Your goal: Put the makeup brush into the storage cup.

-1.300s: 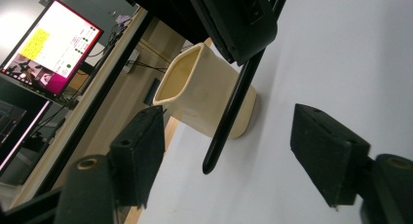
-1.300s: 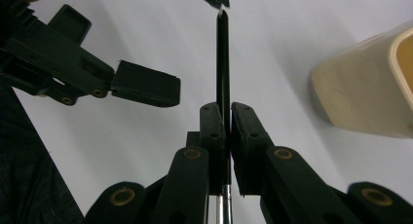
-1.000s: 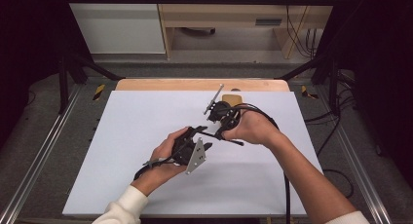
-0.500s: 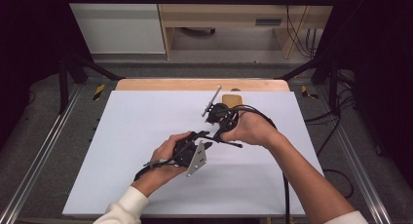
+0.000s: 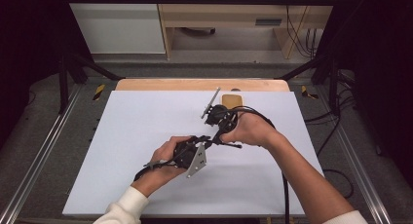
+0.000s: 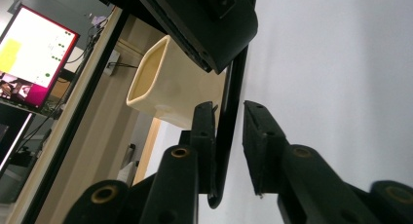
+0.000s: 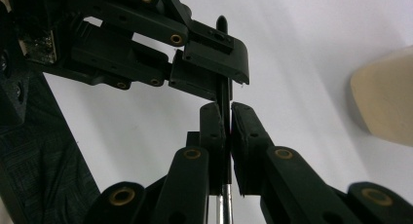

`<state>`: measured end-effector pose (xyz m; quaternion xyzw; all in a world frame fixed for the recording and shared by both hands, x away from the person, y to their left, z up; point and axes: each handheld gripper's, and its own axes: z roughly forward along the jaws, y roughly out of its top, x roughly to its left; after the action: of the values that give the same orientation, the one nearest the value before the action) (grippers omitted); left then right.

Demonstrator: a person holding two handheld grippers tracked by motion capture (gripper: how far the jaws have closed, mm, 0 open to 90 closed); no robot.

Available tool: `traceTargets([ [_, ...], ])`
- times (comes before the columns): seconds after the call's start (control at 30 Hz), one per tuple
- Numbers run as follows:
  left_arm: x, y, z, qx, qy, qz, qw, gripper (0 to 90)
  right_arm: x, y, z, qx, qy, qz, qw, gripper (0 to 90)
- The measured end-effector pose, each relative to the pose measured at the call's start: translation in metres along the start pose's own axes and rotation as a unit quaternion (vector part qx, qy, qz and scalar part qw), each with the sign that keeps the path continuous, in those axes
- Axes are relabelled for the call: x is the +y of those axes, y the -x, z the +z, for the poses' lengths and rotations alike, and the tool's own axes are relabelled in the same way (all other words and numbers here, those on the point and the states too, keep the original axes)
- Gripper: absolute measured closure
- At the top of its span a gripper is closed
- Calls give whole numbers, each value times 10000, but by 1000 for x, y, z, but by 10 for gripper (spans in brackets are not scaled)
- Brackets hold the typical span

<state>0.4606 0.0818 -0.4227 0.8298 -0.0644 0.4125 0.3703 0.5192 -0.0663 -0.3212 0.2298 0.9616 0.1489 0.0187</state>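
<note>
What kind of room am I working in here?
Likely a lab or workshop recording station, not a home: a white work board inside a metal rail frame, loose cables on the floor, and a lit monitor to the side.

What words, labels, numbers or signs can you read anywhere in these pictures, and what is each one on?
No text can be read anywhere.
Screen at the left of the left gripper view: bright panels and dots, too blurred to read.
Drawer front under the far desk in the high view: a small dark strip, too small to tell.
Thin black rod, cream cup, white table sheet: no markings visible.
</note>
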Motion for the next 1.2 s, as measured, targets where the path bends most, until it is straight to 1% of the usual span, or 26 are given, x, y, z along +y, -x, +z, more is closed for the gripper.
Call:
traceTargets([
  [0.1, 0, 0, -1, -38, 14, -4, 10000, 805, 0, -1, 1, 31, -20, -2, 10000, 841],
  [0.2, 0, 0, -2, -100, -50, 87, 9999, 827, 0, 0, 1, 49, -2, 13, 10000, 840],
  [0.23, 0, 1, -1, -116, -19, 33, 9999, 834, 0, 0, 1, 70, 10, 25, 10000, 840],
  [0.3, 0, 1, -2, -118, -12, 39, 9999, 837, 0, 1, 1, 102, 19, 24, 9999, 838],
  [0.37, 0, 3, -1, -151, 1, 41, 9999, 837, -1, 1, 0, 103, 89, 45, 9999, 786],
  [0.43, -1, 4, -2, -162, -1, 49, 9999, 837, -2, 2, -3, 107, 250, -1, 9996, 735],
  [0.47, -1, 5, -2, -168, 4, 59, 9998, 837, -2, 2, -6, 104, 274, 85, 9995, 699],
  [0.5, -1, 5, -3, -149, -20, 77, 9999, 837, -4, 3, -8, 44, 362, 77, 9993, 677],
  [0.57, -2, 7, -4, -143, 3, 30, 9999, 837, -7, 6, -12, -23, 521, 135, 9985, 623],
  [0.67, -3, 8, -5, -129, 14, 38, 9999, 837, -14, 11, -17, -169, 874, 224, 9958, 540],
  [0.7, -3, 8, -6, -118, 18, 29, 9999, 837, -16, 13, -18, -230, 958, 250, 9948, 490],
  [0.73, -3, 8, -7, -108, 15, 47, 9999, 837, -19, 15, -20, -260, 1069, 363, 9933, 425],
  [0.77, -3, 7, -10, -117, -78, 129, 9998, 837, -22, 17, -21, -284, 1212, 400, 9914, 384],
  [0.8, -4, 8, -11, -99, 26, 15, 9999, 837, -25, 19, -23, -362, 1364, 396, 9892, 349],
  [0.83, -4, 7, -13, -90, -24, 89, 9999, 837, -30, 22, -25, -452, 1507, 450, 9865, 308],
  [0.87, -4, 5, -17, -74, -146, 230, 9996, 837, -32, 24, -27, -505, 1587, 525, 9846, 277],
  [0.9, -4, 5, -18, -51, -74, 149, 9998, 837, -36, 27, -29, -589, 1710, 621, 9815, 249],
  [0.93, -5, 5, -20, -39, -84, 148, 9998, 837, -39, 30, -30, -706, 1881, 689, 9772, 226],
  [0.97, -6, 4, -22, -33, -119, 187, 9997, 837, -43, 33, -32, -822, 1990, 726, 9738, 202],
  [1.0, -6, 3, -24, -14, -106, 157, 9998, 837, -46, 36, -34, -914, 2114, 785, 9699, 175],
  [1.03, -7, 3, -26, -1, -85, 110, 9999, 837, -50, 38, -36, -976, 2258, 870, 9654, 156],
  [1.07, -8, 3, -27, 25, -83, 92, 9999, 837, -53, 40, -37, -1031, 2411, 887, 9609, 138],
  [1.1, -9, 2, -29, 52, -78, 99, 9999, 837, -56, 41, -38, -1096, 2516, 892, 9575, 109],
  [1.13, -10, 1, -31, 73, -87, 95, 9999, 837, -59, 42, -39, -1121, 2649, 933, 9532, 89],
  [1.17, -11, 0, -33, 100, -66, 53, 9999, 837, -63, 42, -40, -1195, 2721, 967, 9499, 70],
  [1.2, -12, -1, -35, 107, -93, 45, 9999, 837, -66, 42, -41, -1250, 2859, 1000, 9448, 57],
])
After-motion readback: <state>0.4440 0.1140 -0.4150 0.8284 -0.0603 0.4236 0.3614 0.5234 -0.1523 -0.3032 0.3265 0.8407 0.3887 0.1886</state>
